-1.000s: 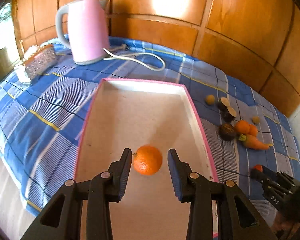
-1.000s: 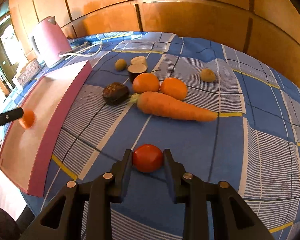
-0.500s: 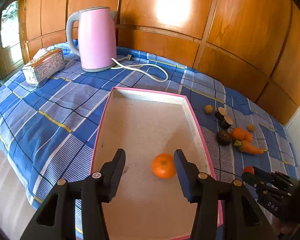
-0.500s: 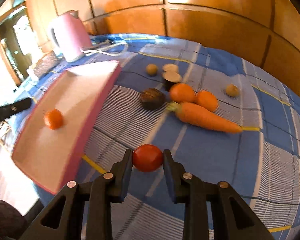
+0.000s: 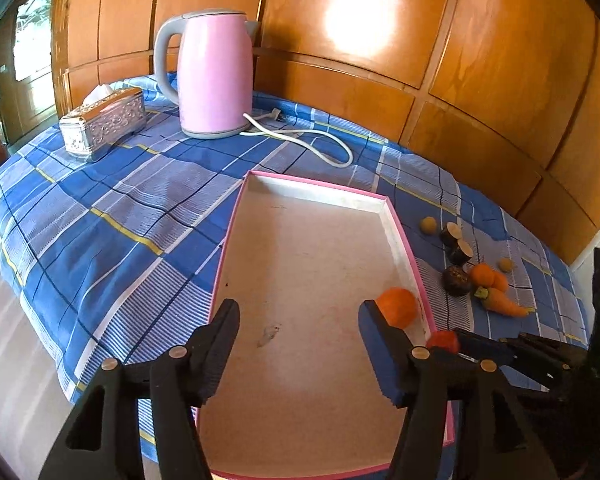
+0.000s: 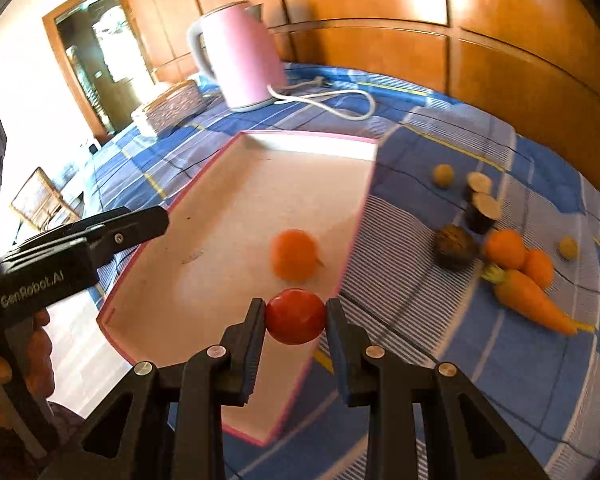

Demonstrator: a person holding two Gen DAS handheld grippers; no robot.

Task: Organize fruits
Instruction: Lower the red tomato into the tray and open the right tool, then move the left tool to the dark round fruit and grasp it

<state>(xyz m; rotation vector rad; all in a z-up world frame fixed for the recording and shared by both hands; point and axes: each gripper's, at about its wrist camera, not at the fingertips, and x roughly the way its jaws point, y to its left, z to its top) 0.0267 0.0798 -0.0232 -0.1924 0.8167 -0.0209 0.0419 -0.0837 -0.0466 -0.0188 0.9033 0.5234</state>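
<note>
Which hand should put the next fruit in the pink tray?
Probably the right. The right gripper is shut on the red tomato at the pink tray's near edge. The left gripper, whose jaws have just been opening, is empty; its orange already lies in the tray.

My right hand-held gripper (image 6: pixel 296 316) clamped a red tomato (image 6: pixel 295 315) above the pink tray's (image 6: pixel 356 216) near edge; an orange (image 6: pixel 294 255) lay inside, and my left hand-held gripper (image 6: pixel 156 220) stood open alongside.
</note>
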